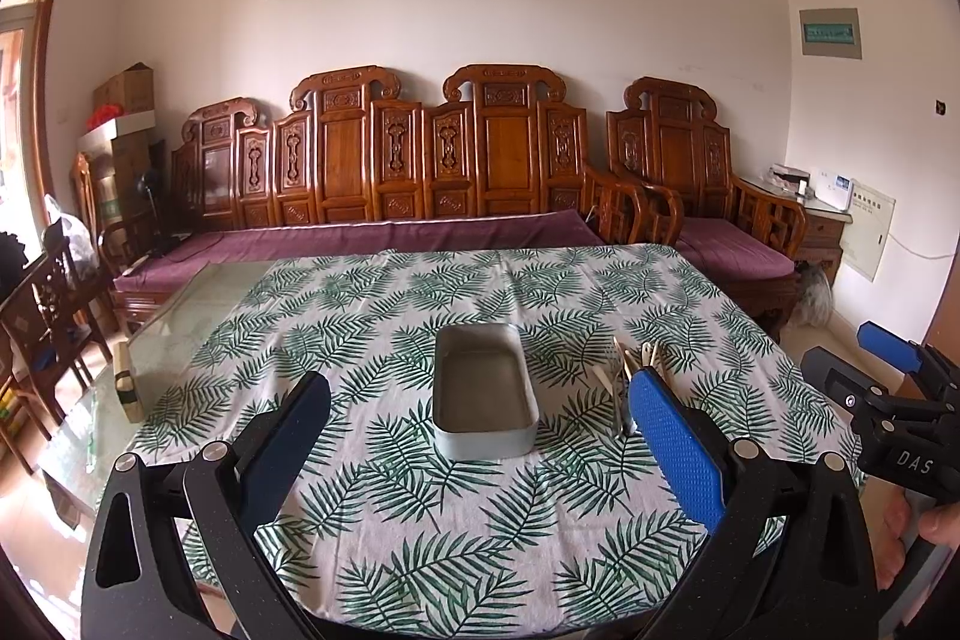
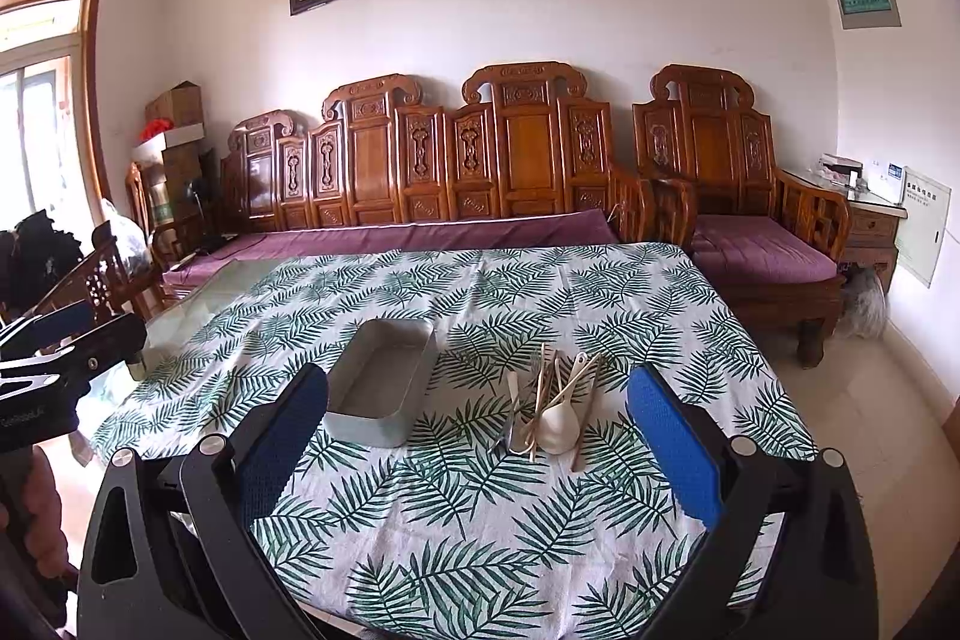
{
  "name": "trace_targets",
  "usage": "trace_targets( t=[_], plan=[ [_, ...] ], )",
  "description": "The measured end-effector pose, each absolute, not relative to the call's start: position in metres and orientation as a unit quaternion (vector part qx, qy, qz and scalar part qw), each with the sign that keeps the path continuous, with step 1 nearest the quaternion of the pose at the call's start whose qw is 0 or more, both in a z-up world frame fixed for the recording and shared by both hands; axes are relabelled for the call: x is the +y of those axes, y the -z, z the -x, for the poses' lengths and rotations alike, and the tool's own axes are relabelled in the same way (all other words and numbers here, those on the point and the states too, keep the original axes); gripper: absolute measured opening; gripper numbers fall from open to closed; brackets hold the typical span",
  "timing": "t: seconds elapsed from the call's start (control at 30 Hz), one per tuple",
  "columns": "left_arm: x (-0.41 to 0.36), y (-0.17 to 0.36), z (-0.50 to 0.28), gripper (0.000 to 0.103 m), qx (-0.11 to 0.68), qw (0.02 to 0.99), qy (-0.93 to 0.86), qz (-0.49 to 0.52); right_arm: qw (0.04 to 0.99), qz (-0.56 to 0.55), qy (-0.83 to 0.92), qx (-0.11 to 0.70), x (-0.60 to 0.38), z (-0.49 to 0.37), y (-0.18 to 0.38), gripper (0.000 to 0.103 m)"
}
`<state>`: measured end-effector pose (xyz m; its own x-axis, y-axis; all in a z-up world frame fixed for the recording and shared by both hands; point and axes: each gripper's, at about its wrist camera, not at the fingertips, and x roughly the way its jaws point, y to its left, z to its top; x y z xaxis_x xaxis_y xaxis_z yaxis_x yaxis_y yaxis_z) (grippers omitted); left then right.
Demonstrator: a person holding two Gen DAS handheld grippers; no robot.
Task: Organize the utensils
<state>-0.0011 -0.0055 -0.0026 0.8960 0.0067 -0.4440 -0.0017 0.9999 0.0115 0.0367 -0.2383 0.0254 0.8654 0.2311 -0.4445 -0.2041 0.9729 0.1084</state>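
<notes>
A grey metal tray (image 1: 485, 445) (image 2: 367, 429) stands empty on the leaf-print tablecloth. To its right lies a pile of utensils (image 2: 552, 400): a white spoon (image 2: 559, 433), chopsticks and a metal fork; in the left wrist view the pile (image 1: 621, 376) is partly hidden behind my right finger. My left gripper (image 1: 480, 424) is open and empty, above the table in front of the tray. My right gripper (image 2: 477, 418) is open and empty, in front of the pile. Each gripper shows at the other view's edge.
The tablecloth (image 1: 480, 532) covers a glass table whose bare left part (image 1: 180, 322) shows. A small block (image 1: 127, 388) sits at the left edge. A carved wooden sofa (image 1: 384, 196) with purple cushions stands behind the table, and wooden chairs (image 1: 42, 328) on the left.
</notes>
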Motion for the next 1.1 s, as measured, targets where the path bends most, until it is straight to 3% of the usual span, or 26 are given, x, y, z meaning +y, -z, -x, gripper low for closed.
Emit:
trace_targets(
  t=[0.77, 1.1],
  plan=[
    [-0.013, 0.044, -0.048, 0.097, 0.277, 0.96, 0.03, -0.021, 0.959, 0.005, -0.105, 0.265, -0.251, -0.094, 0.014, 0.1],
    [-0.03, 0.073, -0.086, 0.097, 0.309, 0.948, 0.063, -0.031, 0.945, 0.022, -0.115, 0.304, -0.262, -0.139, 0.048, 0.091]
  ],
)
